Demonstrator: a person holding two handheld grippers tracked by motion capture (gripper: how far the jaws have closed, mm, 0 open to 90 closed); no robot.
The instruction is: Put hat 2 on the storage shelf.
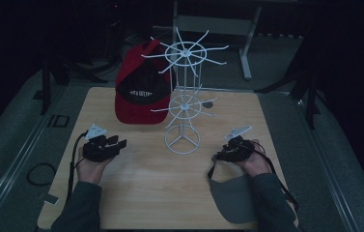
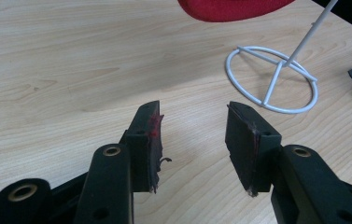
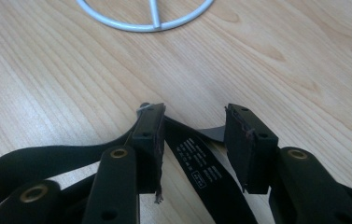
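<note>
**Grey cap under the right gripper, red cap on the stand**

Dark surroundings frame a pale wooden table, where we see 2 forearms coming in from the near edge in the high view. From that height alone we can take in the whole white wire stand: 2 spoked tiers on a thin post above a ring base. A red cap with a black front panel hangs at the stand's left side; white lettering crosses that panel, but we cannot read it.

Near the table's front edge on the right lies a grey cap, partly under the right sleeve. Its black strap shows close up in the right gripper view, running across the wood between the jaws, and it carries a small white printed label too fine for us to read.

We see the right gripper just above the grey cap, its jaws spread; the pads stand clear of the strap on either side. The left gripper rests left of the stand's base, and the left gripper view shows its jaws spread over bare wood, with reddish fibres on one pad.
</note>
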